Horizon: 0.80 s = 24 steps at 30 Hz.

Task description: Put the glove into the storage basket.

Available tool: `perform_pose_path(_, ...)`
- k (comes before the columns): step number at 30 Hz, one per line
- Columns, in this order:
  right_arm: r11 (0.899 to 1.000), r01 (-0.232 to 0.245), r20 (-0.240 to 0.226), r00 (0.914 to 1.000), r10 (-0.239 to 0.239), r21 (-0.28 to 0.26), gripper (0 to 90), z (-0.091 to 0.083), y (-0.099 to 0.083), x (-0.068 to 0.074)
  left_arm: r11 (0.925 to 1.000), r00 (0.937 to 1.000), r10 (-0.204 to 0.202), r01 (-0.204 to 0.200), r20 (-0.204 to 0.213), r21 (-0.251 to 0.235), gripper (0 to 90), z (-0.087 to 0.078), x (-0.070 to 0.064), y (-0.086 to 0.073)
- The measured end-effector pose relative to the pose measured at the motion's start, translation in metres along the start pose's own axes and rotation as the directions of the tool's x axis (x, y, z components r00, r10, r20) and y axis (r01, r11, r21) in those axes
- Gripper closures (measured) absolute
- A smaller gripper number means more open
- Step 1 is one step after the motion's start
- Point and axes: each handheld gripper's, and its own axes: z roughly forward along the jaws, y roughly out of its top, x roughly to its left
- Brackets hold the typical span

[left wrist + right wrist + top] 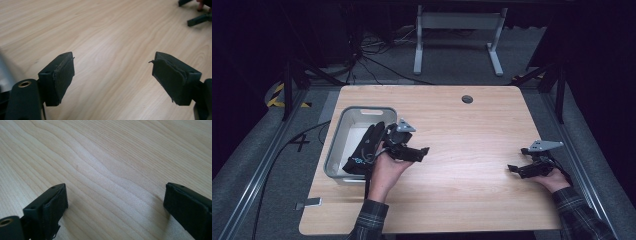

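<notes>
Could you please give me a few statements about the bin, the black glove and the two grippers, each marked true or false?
1. The black glove lies in the grey bin. True.
2. The left gripper is clamped on the glove. False: its jaws stand apart over bare table.
3. The right gripper is open. True.
4. The bin sits at the table's right side. False: it is at the left edge.
5. The right gripper holds a cup. False: nothing lies between its jaws.

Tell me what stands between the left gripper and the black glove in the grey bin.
Nothing visible does. The left gripper is open over the table, pointing away from the bin. The black glove lies draped over the bin's near right rim, just behind the hand.
</notes>
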Motion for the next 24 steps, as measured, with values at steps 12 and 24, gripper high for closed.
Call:
perform_pose_path(12, 1.0, 0.0, 0.0, 1.0, 0.0, 0.0, 5.7, 0.0, 0.0, 0.0, 0.9926, 0.9942, 0.098, -0.101, 0.044, 0.067, 15.1, 0.049, -0.043, -0.009)
perform_pose_path(24, 1.0, 0.0, 0.0, 1.0, 0.0, 0.0, 5.7, 0.0, 0.0, 0.0, 0.9813, 0.9911, 0.123, -0.129, 0.05, 0.143, 14.9, 0.086, -0.056, -0.028)
